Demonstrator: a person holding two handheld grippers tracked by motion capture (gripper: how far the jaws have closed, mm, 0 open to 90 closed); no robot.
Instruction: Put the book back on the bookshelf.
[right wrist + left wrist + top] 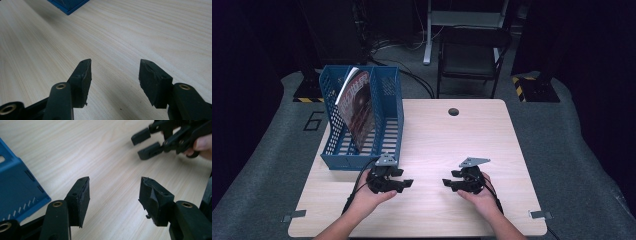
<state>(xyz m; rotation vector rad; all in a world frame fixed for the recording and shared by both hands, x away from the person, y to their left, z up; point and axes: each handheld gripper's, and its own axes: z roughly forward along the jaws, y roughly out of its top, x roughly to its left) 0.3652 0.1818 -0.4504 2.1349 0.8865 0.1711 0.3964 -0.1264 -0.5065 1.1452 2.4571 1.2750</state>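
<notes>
Dark floor and a black chair (469,52) lie beyond a pale wooden table (452,140), whose grain runs across its width. One blue rack (384,100) stands at the table's far left, its long axis running from the near edge toward the far edge, open top up, with slotted walls and floor. One magazine (357,107) stands in it on its lower edge, leaning toward the rack's left wall, its spine pointing to the far end and its reddish cover facing right. Two grippers sit near the front edge, each in one hand, well apart and pointing at each other. Just beside the rack's near right corner, the left gripper (408,183) points right; its jaws stand apart with bare table between them, as the left gripper view shows, and the rack's blue corner (17,187) is at that view's left. At the right, the right gripper (446,183) points left, its jaws also apart and gripping nothing. Neither gripper touches the rack or the magazine.
</notes>
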